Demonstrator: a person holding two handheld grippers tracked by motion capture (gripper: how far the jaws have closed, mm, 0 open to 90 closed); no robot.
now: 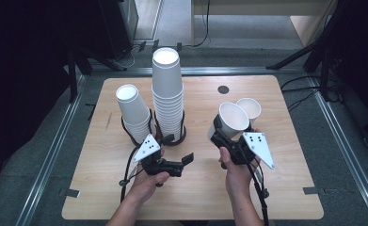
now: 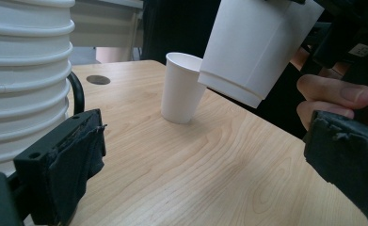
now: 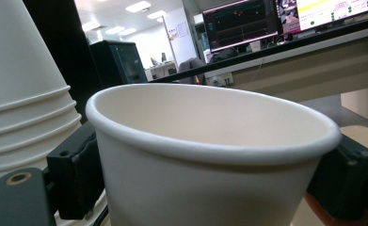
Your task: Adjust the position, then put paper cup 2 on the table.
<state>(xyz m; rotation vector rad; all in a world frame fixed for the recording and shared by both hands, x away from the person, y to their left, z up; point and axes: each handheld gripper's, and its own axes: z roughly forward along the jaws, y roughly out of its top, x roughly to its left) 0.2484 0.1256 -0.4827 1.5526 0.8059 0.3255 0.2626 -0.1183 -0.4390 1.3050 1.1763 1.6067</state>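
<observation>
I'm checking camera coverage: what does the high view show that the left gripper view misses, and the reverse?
High view alone: the shorter cup stack, the hands, and the whole table.
Left gripper view alone: the open left gripper seen along its jaws, nothing between them.
Both: the tall stack, the standing cup, and the cup in the right gripper.

White paper cup point(image 1: 232, 118) sits tilted in the air, mouth open toward us, clear of the table. A second white cup point(image 1: 250, 108) stands upright on the wood just behind it.
</observation>
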